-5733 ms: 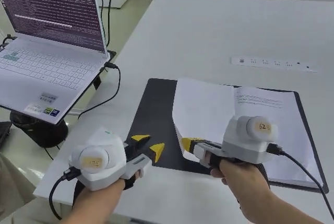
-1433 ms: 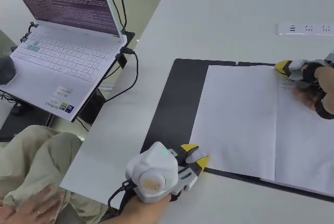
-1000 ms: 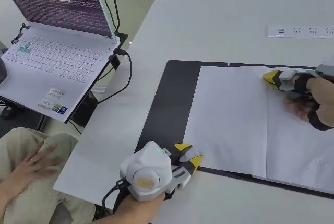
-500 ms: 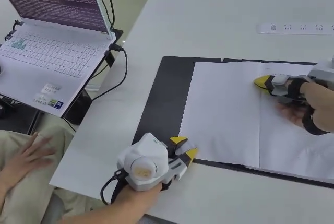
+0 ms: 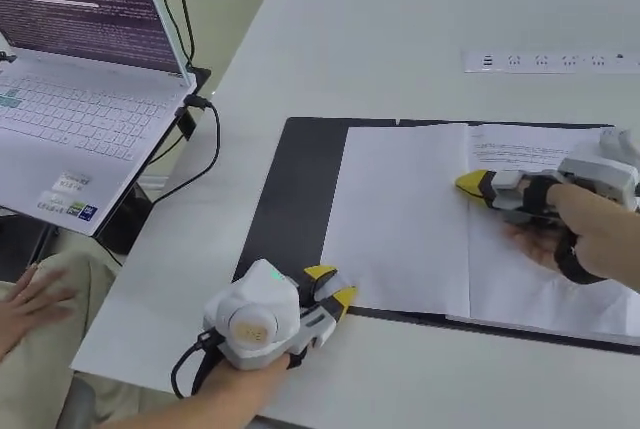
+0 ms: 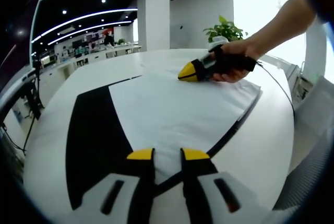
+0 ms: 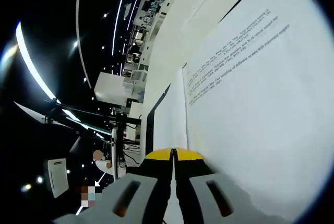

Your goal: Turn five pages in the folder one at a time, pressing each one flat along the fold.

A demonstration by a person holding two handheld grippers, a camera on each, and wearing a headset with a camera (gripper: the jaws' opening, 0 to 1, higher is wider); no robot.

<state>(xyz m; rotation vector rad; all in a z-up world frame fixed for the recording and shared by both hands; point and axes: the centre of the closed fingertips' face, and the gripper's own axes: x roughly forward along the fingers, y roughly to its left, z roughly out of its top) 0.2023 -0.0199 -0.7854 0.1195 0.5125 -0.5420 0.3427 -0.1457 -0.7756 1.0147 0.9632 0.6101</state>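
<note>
The black folder (image 5: pixel 295 189) lies open on the white table. A blank turned page (image 5: pixel 400 214) lies flat on its left half and a printed page (image 5: pixel 520 154) on its right. My right gripper (image 5: pixel 468 185) is shut with nothing in it, its yellow tips down on the fold between the two pages. Its own view has the shut jaws (image 7: pixel 173 153) over the fold, beside the printed page (image 7: pixel 250 78). My left gripper (image 5: pixel 333 284) rests at the folder's front left edge, jaws slightly open and holding nothing (image 6: pixel 167 154). The right gripper (image 6: pixel 190 71) shows ahead of it on the page.
An open laptop (image 5: pixel 70 99) stands on a raised stand off the table's left edge, with a cable (image 5: pixel 205 139) hanging beside it. A white power strip (image 5: pixel 545 61) lies behind the folder. A person's hand (image 5: pixel 30 294) rests on a knee at the lower left.
The page lifted earlier now lies flat on the left. The right gripper has slid along the fold from the folder's far edge toward me. The left gripper stays at the front edge.
</note>
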